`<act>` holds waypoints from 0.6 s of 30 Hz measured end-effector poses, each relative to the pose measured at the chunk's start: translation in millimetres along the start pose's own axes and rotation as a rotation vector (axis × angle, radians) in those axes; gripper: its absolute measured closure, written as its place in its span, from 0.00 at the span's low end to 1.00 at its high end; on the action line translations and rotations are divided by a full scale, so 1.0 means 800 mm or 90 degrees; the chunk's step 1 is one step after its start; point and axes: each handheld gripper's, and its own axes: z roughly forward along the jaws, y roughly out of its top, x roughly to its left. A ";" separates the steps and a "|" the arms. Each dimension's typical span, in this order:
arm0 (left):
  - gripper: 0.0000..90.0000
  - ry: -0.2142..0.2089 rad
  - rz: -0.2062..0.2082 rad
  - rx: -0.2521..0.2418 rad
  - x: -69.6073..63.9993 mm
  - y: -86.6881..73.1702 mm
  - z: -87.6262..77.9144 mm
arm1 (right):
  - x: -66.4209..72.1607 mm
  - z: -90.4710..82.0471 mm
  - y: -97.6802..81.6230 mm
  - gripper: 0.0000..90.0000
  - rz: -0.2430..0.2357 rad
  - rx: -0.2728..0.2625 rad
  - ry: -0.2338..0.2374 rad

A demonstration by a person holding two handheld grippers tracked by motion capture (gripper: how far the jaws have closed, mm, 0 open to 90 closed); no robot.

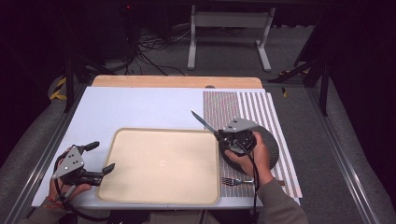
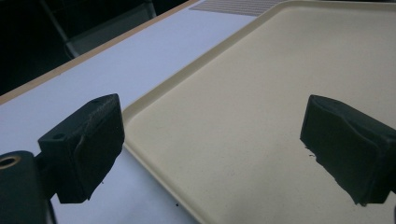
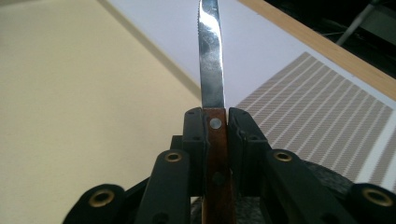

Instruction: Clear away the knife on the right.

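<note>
You've got the knife (image 3: 211, 70) clamped by its handle in the right gripper (image 1: 218, 134), just off the tray's (image 1: 159, 198) right edge. Left gripper (image 1: 103, 159) hangs wide open over its left edge. Next, probably lower the knife flat onto the tray.

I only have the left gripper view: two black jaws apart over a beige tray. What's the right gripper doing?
Observer: The right gripper is shut on a wooden-handled steel knife, blade pointing away.
Operator: Where is it?
Observer: Over the right edge of the beige plastic tray, above a dark round plate.
Operator: Other cutlery?
Observer: A silver metal fork lies on the striped placemat, right of the tray.
</note>
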 end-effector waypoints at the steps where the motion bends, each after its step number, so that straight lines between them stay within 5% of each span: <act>1: 0.08 -0.002 0.000 0.003 0.000 0.000 -0.001 | 0.004 0.001 0.000 0.87 0.001 0.002 0.005; 18: 0.08 -0.002 0.005 -0.001 -0.001 0.000 -0.001 | 0.074 0.042 -0.007 0.87 -0.007 0.045 0.084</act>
